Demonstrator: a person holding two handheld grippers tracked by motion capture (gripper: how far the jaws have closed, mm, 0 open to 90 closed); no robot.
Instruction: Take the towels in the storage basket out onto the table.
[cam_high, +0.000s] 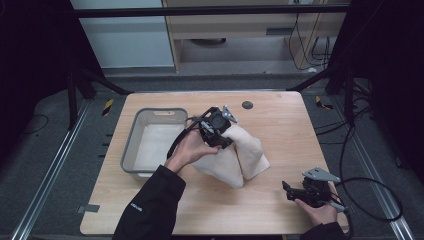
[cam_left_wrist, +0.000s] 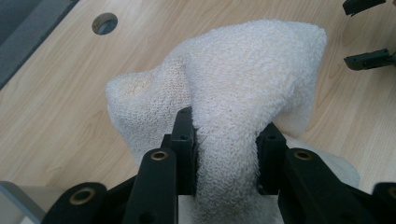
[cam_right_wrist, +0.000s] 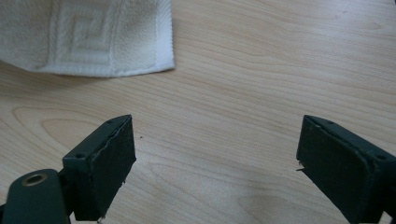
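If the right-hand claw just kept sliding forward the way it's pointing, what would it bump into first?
Probably the white towel. The right gripper is open over bare wooden table, and the towel's hemmed corner lies ahead, a little to its left. Pushed dead straight, it might only clip that corner; depth is unclear.

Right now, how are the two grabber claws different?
The left gripper is shut on the white towel, lifting it in a bunch; the right gripper is wide open and holds nothing. The left one is up by the grey bin; the right one sits low near the table's front corner. Both have black jaws.
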